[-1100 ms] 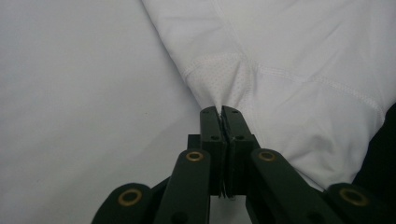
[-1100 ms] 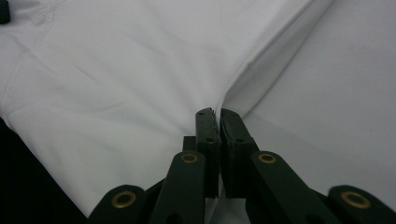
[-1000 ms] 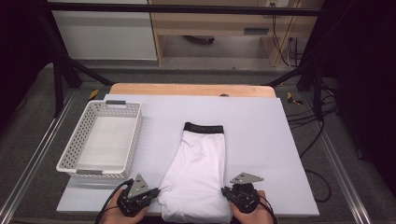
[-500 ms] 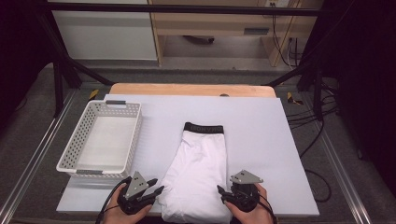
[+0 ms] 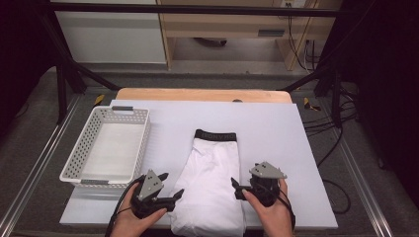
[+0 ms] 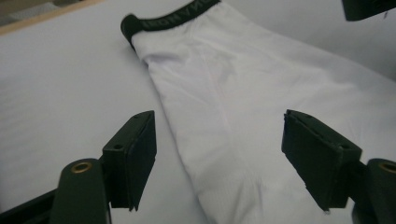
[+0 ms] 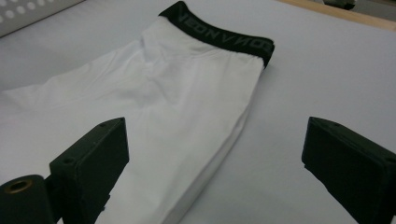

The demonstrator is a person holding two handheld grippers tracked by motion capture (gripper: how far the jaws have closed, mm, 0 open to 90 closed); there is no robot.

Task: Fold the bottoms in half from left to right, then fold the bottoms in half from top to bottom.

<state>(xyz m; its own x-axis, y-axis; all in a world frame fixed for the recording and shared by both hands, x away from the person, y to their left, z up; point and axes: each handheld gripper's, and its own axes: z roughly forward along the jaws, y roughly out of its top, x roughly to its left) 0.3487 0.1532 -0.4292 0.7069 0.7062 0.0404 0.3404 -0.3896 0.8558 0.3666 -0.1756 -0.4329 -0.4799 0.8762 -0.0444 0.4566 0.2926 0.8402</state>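
- White shorts [image 5: 212, 187] with a black waistband [image 5: 215, 135] lie folded lengthwise on the bench [image 5: 276, 128], waistband at the far end, hem at the near edge between your two hands.
- Your left gripper [image 5: 168, 197] sits just beside the near left edge of the cloth; its fingers [image 6: 133, 156] have just been opening and now stand wide apart, with the fold's edge below the gap but nothing pinched.
- Your right gripper [image 5: 239, 190] sits at the near right edge; its fingers [image 7: 93, 165] have also just been opening and now stand as wide, clear of the fabric, holding nothing.
- Expect the shorts to handle as light, soft and limp: they will sag and unfold if you lift from one point only.
- Take hold at the two near corners of the hem, or pinch through all layers at the folded edges, so the stack stays together.
- The elastic waistband looks the firmest part if you need a surer hold.
- The bench top is smooth, pale and flat, so the cloth should slide easily.
- A white perforated basket [image 5: 106, 148] stands at the left, apart from the shorts.
- Beyond the bench you have dark frame legs, cables on the floor at the right and wooden furniture far back.
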